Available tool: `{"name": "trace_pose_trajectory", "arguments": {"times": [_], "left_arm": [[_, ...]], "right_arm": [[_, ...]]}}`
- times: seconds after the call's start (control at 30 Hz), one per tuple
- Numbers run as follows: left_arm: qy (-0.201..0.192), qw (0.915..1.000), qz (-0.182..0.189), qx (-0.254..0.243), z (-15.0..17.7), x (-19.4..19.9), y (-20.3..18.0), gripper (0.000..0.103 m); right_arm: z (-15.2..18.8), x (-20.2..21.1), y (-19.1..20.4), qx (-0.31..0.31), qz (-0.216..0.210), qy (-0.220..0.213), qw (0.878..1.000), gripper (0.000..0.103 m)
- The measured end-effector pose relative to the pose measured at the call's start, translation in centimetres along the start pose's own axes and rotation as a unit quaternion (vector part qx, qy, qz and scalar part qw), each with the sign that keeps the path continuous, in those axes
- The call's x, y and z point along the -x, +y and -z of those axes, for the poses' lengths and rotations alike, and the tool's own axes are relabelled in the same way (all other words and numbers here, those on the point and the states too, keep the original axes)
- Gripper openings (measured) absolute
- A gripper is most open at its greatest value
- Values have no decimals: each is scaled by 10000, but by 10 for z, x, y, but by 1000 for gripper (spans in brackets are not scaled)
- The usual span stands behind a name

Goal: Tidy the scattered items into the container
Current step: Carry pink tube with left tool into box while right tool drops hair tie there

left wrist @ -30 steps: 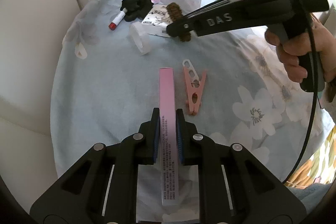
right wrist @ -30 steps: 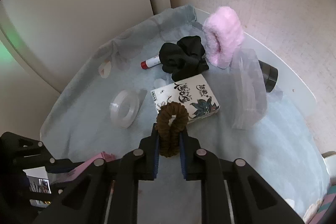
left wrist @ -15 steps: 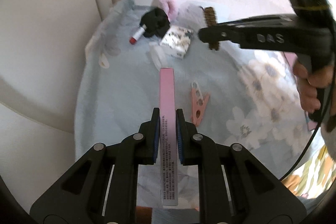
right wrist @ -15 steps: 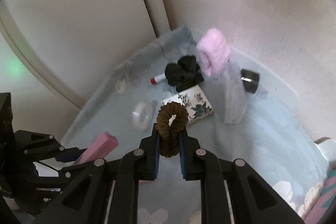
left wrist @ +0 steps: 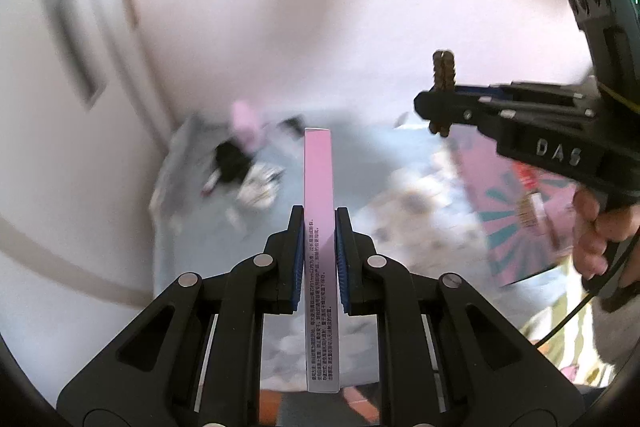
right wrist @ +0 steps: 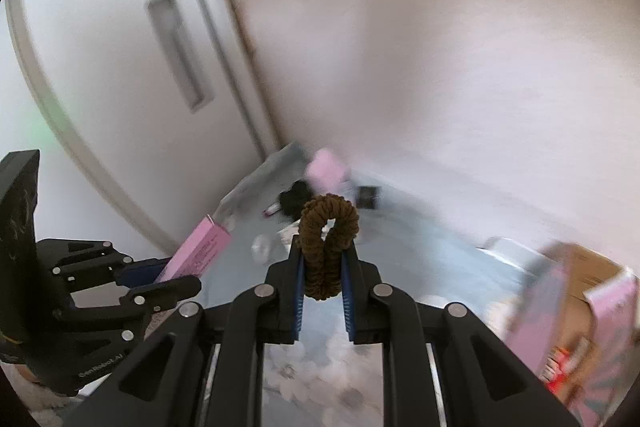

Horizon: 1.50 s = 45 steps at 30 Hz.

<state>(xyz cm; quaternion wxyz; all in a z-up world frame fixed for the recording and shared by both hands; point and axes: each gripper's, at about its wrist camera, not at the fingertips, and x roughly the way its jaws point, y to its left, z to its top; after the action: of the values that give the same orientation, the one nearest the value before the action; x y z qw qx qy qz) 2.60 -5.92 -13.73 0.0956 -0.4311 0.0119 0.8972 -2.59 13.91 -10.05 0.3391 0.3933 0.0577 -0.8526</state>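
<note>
The left claw (left wrist: 319,223) is clamped on a long, slim pink cardboard box (left wrist: 318,195), and the right claw (right wrist: 323,259) pinches a brown fabric hair tie (right wrist: 326,247), both high above the blue floral bedsheet (right wrist: 420,263). The open cardboard container (right wrist: 580,275) stands at the right, so both loads should travel right, hover squarely over its opening, and only then be let go.
</note>
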Motion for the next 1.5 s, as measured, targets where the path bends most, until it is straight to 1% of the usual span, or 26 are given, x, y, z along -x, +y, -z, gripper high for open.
{"name": "trace_pose_trajectory", "arguments": {"times": [0.1, 0.2, 0.4, 0.53, 0.63, 0.7, 0.77, 0.9, 1.0, 1.1, 1.13, 1.23, 1.33, 1.4, 1.43, 1.47, 1.5], "left_arm": [[-124, 9992, 312, -234, -19, 10, -29, 12], [-265, 9962, 598, -581, -39, 17, -63, 12], [-485, 9885, 999, -1024, -65, 16, -121, 12], [-424, 9831, 1241, -1279, -79, 4, -164, 12], [-309, 9802, 1406, -1361, -88, -13, -193, 12], [-194, 9783, 1540, -1372, -92, -25, -212, 12], [-32, 9766, 1630, -1404, -93, -43, -232, 12], [384, 9745, 1701, -1409, -89, -89, -268, 12], [716, 9749, 1589, -1382, -84, -129, -291, 12], [849, 9768, 1407, -1372, -77, -154, -301, 12], [886, 9775, 1373, -1332, -75, -161, -302, 12], [982, 9793, 1292, -1214, -70, -175, -303, 12], [997, 9808, 1216, -1156, -68, -179, -300, 12], [1028, 9807, 1231, -1118, -70, -182, -299, 12], [1041, 9800, 1300, -1090, -71, -182, -298, 12], [1053, 9788, 1417, -1036, -72, -182, -297, 14], [1057, 9776, 1550, -954, -74, -180, -295, 26]], "right_arm": [[3, 43, -14, -146, 462, -281, 9984, 15], [8, 72, -29, -392, 763, -459, 9953, 15], [33, 135, -66, -908, 1436, -750, 9826, 15], [55, 166, -92, -1262, 1767, -790, 9729, 15], [72, 176, -108, -1489, 1924, -718, 9673, 15], [86, 179, -122, -1607, 2039, -598, 9639, 15], [97, 178, -132, -1702, 2042, -497, 9627, 15], [124, 166, -160, -2149, 1616, -321, 9626, 15], [143, 148, -176, -2336, 1446, -75, 9615, 15], [162, 127, -189, -2348, 1348, 258, 9623, 15], [165, 123, -192, -2336, 1329, 306, 9627, 15], [178, 110, -197, -2326, 1234, 464, 9636, 15], [181, 106, -200, -2315, 1184, 527, 9642, 15], [183, 105, -200, -2265, 1158, 537, 9656, 15], [183, 105, -200, -2242, 1129, 544, 9664, 15], [182, 106, -200, -2203, 1064, 523, 9682, 15], [181, 107, -200, -2161, 946, 479, 9706, 16]]}}
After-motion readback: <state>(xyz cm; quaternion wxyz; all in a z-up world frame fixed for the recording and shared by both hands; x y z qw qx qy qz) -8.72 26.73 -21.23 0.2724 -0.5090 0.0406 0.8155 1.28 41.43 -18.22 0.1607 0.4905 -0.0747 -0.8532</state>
